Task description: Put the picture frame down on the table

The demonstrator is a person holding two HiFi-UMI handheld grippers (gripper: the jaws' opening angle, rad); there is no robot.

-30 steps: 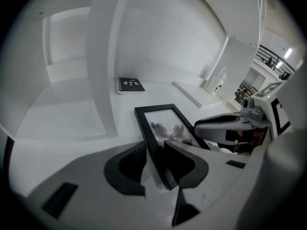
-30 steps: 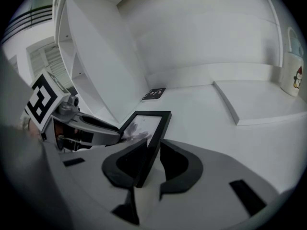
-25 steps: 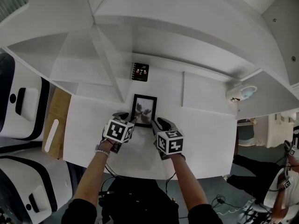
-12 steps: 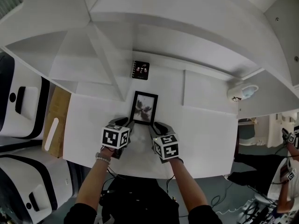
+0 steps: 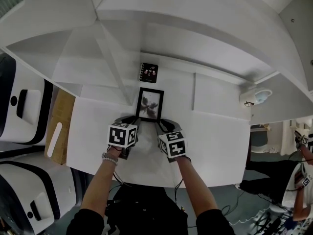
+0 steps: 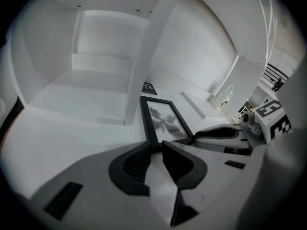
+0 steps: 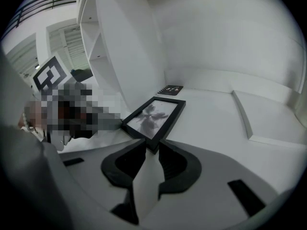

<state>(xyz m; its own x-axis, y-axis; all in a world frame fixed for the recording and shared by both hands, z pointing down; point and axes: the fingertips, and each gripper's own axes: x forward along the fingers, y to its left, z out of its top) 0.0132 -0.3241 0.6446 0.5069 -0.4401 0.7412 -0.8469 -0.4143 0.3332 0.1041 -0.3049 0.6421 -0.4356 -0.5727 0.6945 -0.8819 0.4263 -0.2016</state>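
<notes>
- The picture frame (image 5: 150,104) is black-edged with a dark blurred print. It lies flat on the white table (image 5: 210,131), long side running away from me, just in front of the upright white divider of the shelf unit (image 5: 115,58).
- My left gripper (image 5: 131,122) is at the frame's near-left corner. In the left gripper view its jaws (image 6: 156,147) stand a narrow gap apart. The frame (image 6: 165,121) corner sits just past the tips, and neither pad presses on it. These jaws have just been closing, with only the bare table showing between them.
- My right gripper (image 5: 164,126) is at the near-right corner. In the right gripper view its jaws (image 7: 152,150) stand apart, wider than the left pair. The corner of the frame (image 7: 154,114) reaches into the mouth between the tips, and I see no pad bearing on it. These jaws have also just been closing, only a little.
- Both grippers point down and away from me, side by side, with the frame's near edge between them.
- A small dark card (image 5: 148,73) lies flat beyond the frame's far end, apart from it, close to the back wall.
- A small white and pale-blue object (image 5: 255,97) sits well off to the right.
</notes>
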